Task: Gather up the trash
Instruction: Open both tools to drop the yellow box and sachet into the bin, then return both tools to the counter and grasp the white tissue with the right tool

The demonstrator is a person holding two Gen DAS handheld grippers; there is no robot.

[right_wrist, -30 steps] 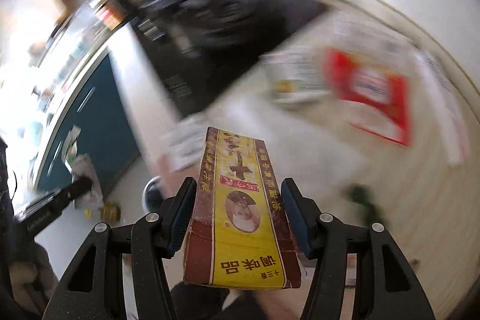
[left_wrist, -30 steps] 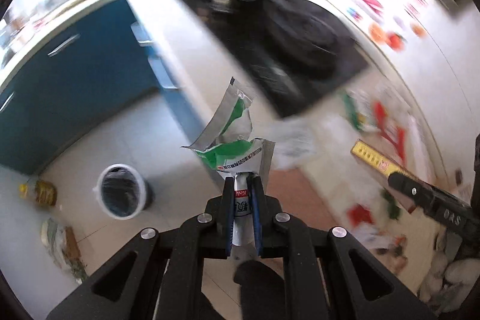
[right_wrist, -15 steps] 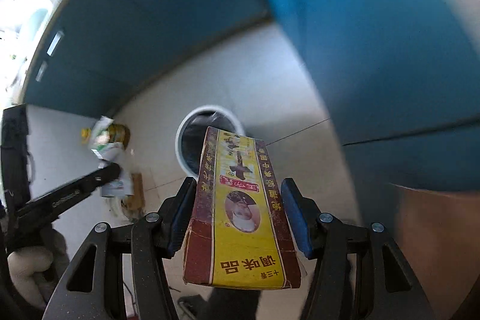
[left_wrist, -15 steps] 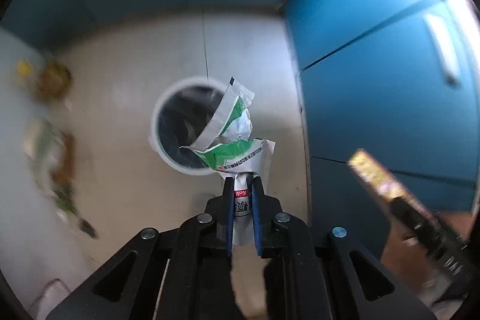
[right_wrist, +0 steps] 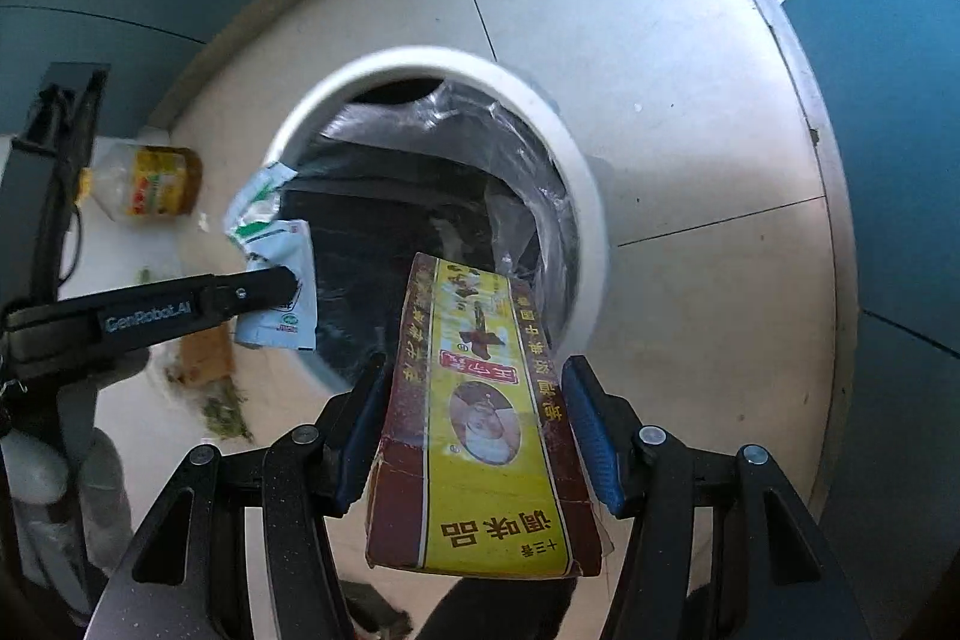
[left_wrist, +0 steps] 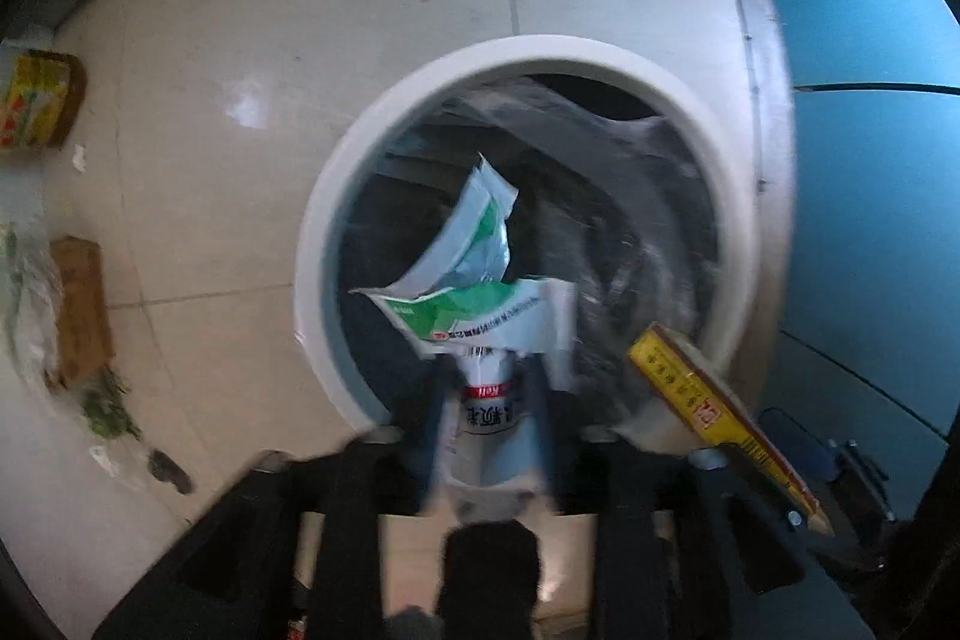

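Observation:
My left gripper [left_wrist: 486, 388] is shut on a crumpled green and white wrapper [left_wrist: 474, 280] and holds it over the mouth of a white trash bin [left_wrist: 336, 220] lined with a dark bag. My right gripper [right_wrist: 474, 400] is shut on a yellow and brown seasoning box [right_wrist: 486, 412], its far end over the bin's [right_wrist: 588, 196] near rim. The box [left_wrist: 714, 400] also shows at the lower right of the left wrist view. The left gripper [right_wrist: 264, 286] with the wrapper [right_wrist: 270, 244] shows at the left of the right wrist view.
The bin stands on a pale tiled floor [left_wrist: 270, 40] next to blue cabinets [left_wrist: 870, 160]. A yellow-labelled bottle [right_wrist: 150, 184], a brown carton [left_wrist: 81, 304] and green scraps [left_wrist: 108, 400] lie on the floor to the left of the bin.
Both grippers swung from the littered countertop down to the floor and closed in on the bin, which now fills both views. Each keeps its hold on its item.

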